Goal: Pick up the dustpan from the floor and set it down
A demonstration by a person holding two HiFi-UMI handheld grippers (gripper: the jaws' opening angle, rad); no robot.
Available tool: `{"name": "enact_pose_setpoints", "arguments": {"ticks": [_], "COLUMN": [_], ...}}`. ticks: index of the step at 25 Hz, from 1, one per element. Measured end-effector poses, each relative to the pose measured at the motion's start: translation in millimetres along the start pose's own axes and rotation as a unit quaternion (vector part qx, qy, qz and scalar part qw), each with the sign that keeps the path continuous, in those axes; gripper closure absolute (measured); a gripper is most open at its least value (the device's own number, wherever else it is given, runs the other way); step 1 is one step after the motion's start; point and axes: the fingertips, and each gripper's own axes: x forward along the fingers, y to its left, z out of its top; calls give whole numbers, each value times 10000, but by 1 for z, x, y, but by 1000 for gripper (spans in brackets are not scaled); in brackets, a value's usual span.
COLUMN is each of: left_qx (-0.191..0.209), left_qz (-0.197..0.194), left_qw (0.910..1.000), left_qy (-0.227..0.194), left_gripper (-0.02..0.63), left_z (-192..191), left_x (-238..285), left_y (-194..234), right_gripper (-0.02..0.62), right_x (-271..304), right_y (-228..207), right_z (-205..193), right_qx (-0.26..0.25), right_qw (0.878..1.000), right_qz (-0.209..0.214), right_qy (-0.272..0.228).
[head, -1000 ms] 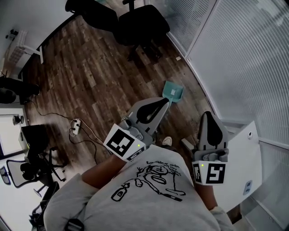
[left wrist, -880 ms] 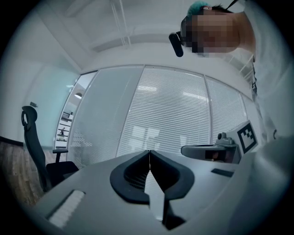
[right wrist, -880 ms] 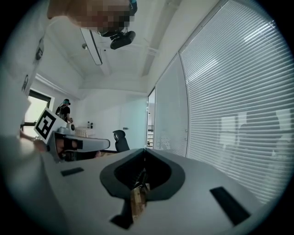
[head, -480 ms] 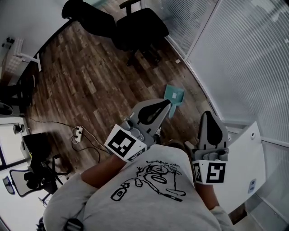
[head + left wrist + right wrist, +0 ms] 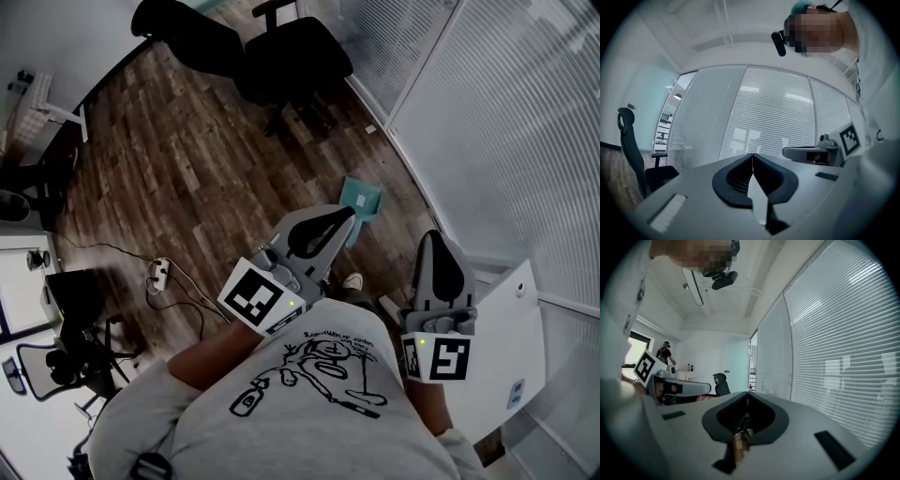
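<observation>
Flat teal dustpan lies on wood-grain floor.

We see two black chairs on the wood floor, a white power strip lying farther left, blinds along the right.

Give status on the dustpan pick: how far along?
Done: nothing. The dustpan lies on the wood floor by the glass wall. In hand: nothing; left claw and right claw are shut, empty, held at chest height. Left: reach down, grasp, lift, set down.
</observation>
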Motion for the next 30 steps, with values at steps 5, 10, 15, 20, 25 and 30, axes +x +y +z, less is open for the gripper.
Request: {"name": "enact_pose_setpoints", "arguments": {"ticks": [5, 10, 15, 20, 25, 30], "left_qx": [-28, -50, -60, -73, -98, -113], "left_qz": [55, 122, 200, 249, 289, 312], "left_qw": [10000, 9999, 9997, 9995, 9992, 9990], "left_qy": [-4, 25, 114, 200, 243, 301], "left_gripper": [604, 604, 604, 604, 604, 604], "left_z": [-4, -9, -18, -27, -34, -41], "left_x": [12, 13, 15, 15, 12, 11], "left_y": [-11, -14, -14, -12, -9, -7], "right_gripper": [591, 591, 591, 589, 589, 589], "right_x": [-6, -8, -7, -4, 0, 3], "right_y": [-18, -25, -26, -23, -17, -13], "right_z": [-3, -12, -28, -44, -64, -89], "right_qx": [1, 45, 114, 265, 326, 440], "right_qw": [10000, 9999, 9993, 9980, 9959, 9933], "right_qz": [25, 39, 173, 326, 404, 465], "right_qy": [26, 140, 312, 474, 739, 965]}}
